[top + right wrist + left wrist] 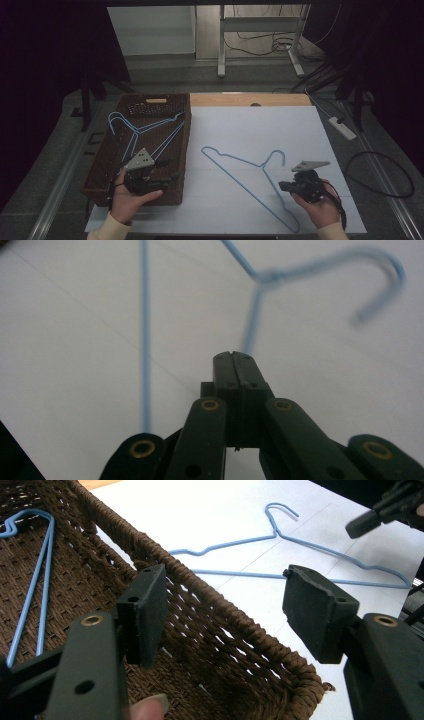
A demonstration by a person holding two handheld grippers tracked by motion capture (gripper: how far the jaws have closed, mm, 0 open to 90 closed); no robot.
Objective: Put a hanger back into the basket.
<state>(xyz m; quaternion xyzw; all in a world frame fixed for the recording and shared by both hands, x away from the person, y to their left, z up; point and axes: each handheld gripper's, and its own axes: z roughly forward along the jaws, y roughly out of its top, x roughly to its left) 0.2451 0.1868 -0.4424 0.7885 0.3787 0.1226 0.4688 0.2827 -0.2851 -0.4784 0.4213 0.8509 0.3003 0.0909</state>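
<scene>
We note one blue wire hanger flat on the white sheet, right of the basket, which holds more hangers. Left gripper has its jaws apart over the basket's near rim; right gripper has its jaws pressed together, empty, just short of the hanger's neck. We judge the hanger light, stiff but springy and slippery; take it at the twisted neck below the hook.

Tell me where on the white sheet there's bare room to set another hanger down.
The far part of the white sheet, between the wicker basket and the sheet's right edge, is bare. The near middle is crowded: the blue hanger on the sheet runs diagonally there, with the right gripper beside it. The basket already holds hangers.
</scene>
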